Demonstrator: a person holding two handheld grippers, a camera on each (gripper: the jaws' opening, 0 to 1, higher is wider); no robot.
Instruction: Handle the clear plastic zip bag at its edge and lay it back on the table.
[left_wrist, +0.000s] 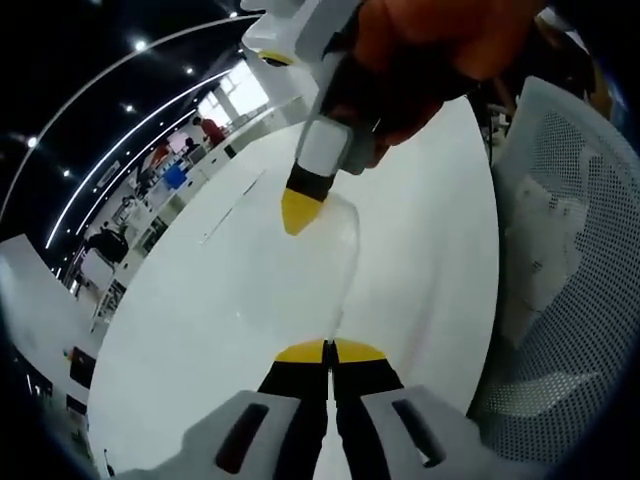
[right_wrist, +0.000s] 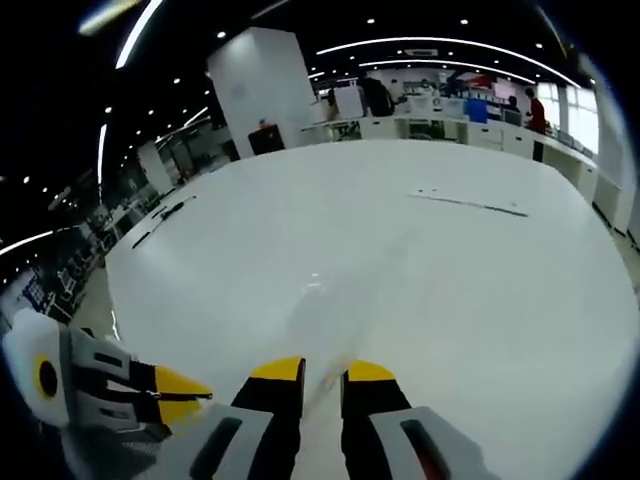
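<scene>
The clear plastic zip bag (left_wrist: 325, 265) hangs stretched between my two grippers above the white table (left_wrist: 190, 310). My left gripper (left_wrist: 330, 350) is shut on the bag's near edge, its yellow tips pressed together. My right gripper (left_wrist: 298, 212) comes in from the top, held by a hand in orange (left_wrist: 440, 50), with its tip on the bag's far edge. In the right gripper view the bag (right_wrist: 318, 300) rises from between the right gripper (right_wrist: 323, 372) jaws, which stand a narrow gap apart. The left gripper (right_wrist: 185, 395) shows at the lower left, shut.
A white mesh chair (left_wrist: 560, 250) stands at the table's right side. A long thin strip (right_wrist: 465, 203) lies far out on the table (right_wrist: 480, 300). Desks, a white pillar (right_wrist: 255, 90) and people stand beyond the far edge.
</scene>
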